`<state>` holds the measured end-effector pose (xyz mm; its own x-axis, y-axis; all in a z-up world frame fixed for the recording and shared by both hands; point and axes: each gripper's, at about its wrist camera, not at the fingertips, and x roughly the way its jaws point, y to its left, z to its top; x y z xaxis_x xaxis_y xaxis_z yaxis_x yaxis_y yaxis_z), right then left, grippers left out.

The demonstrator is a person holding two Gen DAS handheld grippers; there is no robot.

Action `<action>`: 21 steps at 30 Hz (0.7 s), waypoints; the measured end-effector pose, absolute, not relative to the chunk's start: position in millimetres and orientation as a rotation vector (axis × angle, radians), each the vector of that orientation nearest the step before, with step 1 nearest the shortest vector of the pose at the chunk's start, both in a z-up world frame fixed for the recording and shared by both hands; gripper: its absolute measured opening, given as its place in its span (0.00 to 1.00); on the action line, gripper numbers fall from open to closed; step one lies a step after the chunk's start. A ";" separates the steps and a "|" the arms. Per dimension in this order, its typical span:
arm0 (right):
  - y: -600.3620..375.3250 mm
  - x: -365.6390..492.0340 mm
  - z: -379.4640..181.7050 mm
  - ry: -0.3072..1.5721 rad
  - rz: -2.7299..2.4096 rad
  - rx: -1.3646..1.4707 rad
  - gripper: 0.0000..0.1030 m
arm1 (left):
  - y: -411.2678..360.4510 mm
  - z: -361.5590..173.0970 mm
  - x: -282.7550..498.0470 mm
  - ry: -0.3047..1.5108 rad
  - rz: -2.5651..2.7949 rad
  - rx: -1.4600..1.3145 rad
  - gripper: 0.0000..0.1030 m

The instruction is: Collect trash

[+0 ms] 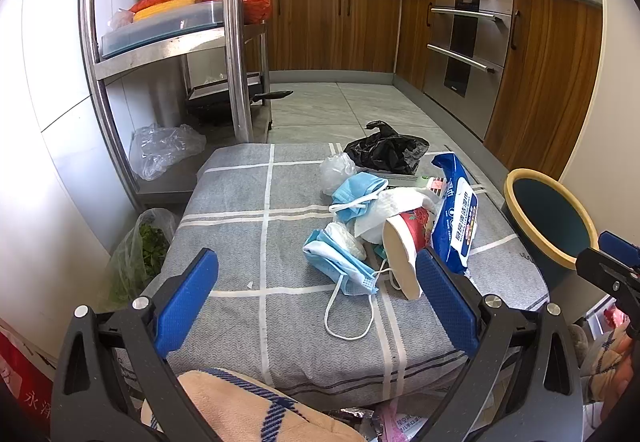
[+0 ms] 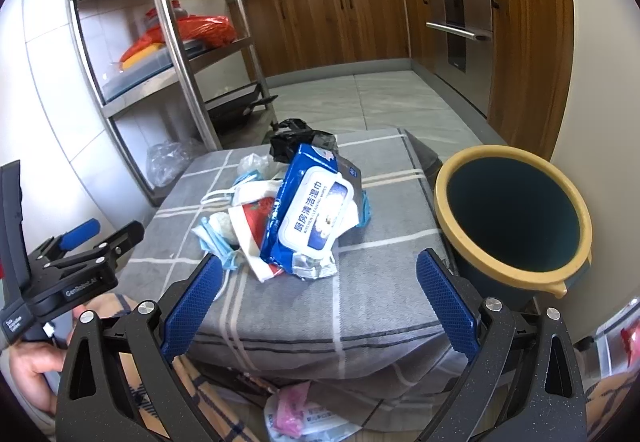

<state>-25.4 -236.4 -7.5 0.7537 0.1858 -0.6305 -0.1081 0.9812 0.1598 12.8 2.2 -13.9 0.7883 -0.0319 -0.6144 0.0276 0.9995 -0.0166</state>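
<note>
Trash sits in one heap on the grey checked cloth [image 1: 256,202] covering the worktop, and as far as I can judge none of it has been collected: the bin [image 2: 516,214], dark with a yellow rim, stands just beside the worktop's right edge and what shows of its inside looks empty.

Largest in the heap is the blue wet-wipes pack [image 2: 308,210], leaning over the rest. Behind it lies a crumpled black plastic bag [image 1: 384,150]. Then come the tipped paper cup [image 1: 404,246], its white base toward the left camera, the white tissue [image 1: 396,206], two blue face masks [image 1: 340,262], one with its ear loop trailing across the cloth, and a small clear bag [image 1: 336,170].

Both grippers are spread wide and carry nothing. The left gripper [image 1: 316,294] is low over the near edge of the cloth, with the cup just inside its right finger; the right gripper [image 2: 320,298] faces the wipes pack.

Only the left view shows the masks and cup plainly; the right view hides them behind the pack, but shows the bin's whole mouth.
</note>
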 end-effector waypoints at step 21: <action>-237.9 -25.4 -8.7 0.708 0.157 0.115 0.94 | 1.7 -13.3 12.2 0.663 -0.031 -0.008 0.94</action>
<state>-25.4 -237.9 -8.7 0.7487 0.1826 -0.6373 -0.1045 0.9818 0.1585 12.2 1.7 -13.3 0.7877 -0.0309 -0.6153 0.0259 0.9995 -0.0170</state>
